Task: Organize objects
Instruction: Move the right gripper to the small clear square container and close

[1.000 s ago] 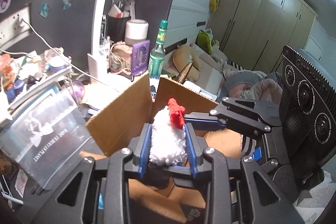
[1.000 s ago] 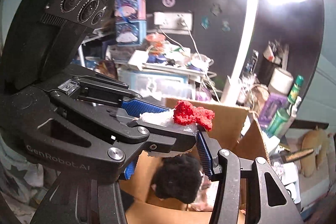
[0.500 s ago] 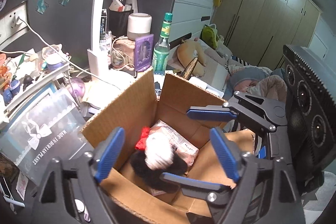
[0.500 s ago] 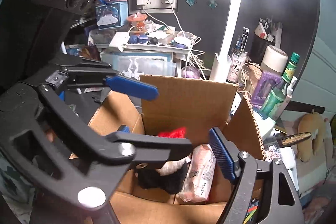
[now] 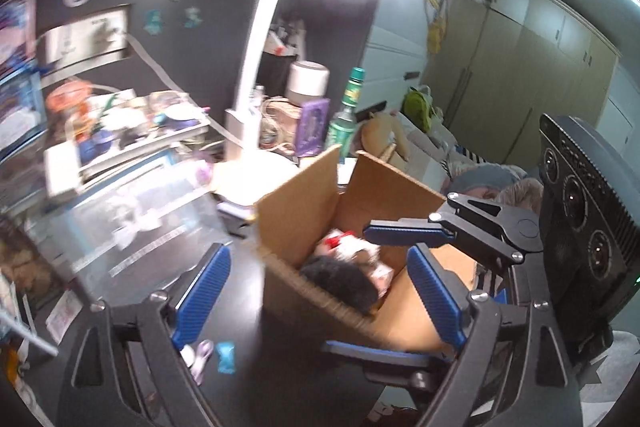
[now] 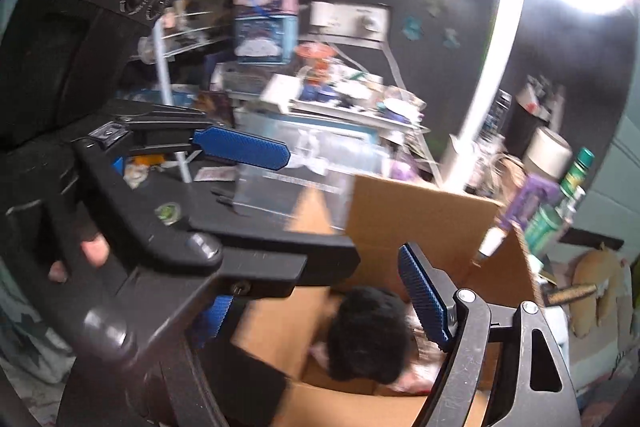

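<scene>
An open cardboard box [image 5: 298,211] stands on the dark table, also filling the lower right wrist view [image 6: 420,211]. Inside lie a black fluffy toy [image 5: 340,281] [image 6: 368,335] and a white plush with a red comb [image 5: 348,243], on a pinkish packet. My left gripper [image 5: 320,293] hangs over the box's near left corner. Its jaws are opening and its blue pads [image 5: 204,291] touch nothing. My right gripper [image 6: 320,307] stands open above the box with nothing held. Its left finger is partly hidden behind the left gripper [image 6: 316,207].
A white lamp post [image 5: 256,67], a green bottle [image 5: 348,107] and a purple carton [image 5: 312,125] stand behind the box. A clear plastic case [image 5: 120,219] lies to its left. A small blue wrapper [image 5: 225,357] lies on the table by my left finger.
The left gripper, shut on the white plush a second ago, opened and let it fall into the box. The right gripper opened too. The left gripper then swung left; both views are blurred.
</scene>
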A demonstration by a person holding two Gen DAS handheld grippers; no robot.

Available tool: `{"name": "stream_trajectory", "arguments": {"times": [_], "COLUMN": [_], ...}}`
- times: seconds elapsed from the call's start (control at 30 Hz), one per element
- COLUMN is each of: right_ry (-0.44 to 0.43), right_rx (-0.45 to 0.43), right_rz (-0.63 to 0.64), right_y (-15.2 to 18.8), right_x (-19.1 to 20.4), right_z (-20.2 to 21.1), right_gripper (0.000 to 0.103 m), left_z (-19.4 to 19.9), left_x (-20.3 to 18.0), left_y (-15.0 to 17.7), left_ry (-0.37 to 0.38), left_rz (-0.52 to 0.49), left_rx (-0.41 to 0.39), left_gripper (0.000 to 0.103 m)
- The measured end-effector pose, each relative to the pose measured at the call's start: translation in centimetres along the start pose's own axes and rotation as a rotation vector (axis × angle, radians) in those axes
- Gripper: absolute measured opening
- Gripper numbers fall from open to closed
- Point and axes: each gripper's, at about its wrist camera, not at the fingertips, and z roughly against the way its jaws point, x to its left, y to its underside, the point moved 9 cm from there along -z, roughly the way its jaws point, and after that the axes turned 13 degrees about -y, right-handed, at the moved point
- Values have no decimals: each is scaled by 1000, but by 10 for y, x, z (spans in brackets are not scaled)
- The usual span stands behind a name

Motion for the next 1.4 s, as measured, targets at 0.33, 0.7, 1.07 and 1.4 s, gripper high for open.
{"name": "stream_trajectory", "arguments": {"times": [0.33,0.7,1.07,1.4], "right_ry": [-208,-364,-365,-309], "right_rx": [42,199,291,284], "right_rz": [132,46,-8,40], "right_y": [-4,35,57,56], "right_x": [107,141,126,121], "right_z": [-71,-191,-247,-242], "right_gripper": [76,76,50,22], "left_z": [45,37,22,16], "left_x": [104,193,211,205], "left_y": [74,163,189,188], "left_ry": [-68,-165,-157,-145], "left_rz": [209,350,393,371], "left_rx": [-24,64,106,138], "left_gripper": [92,92,92,92]}}
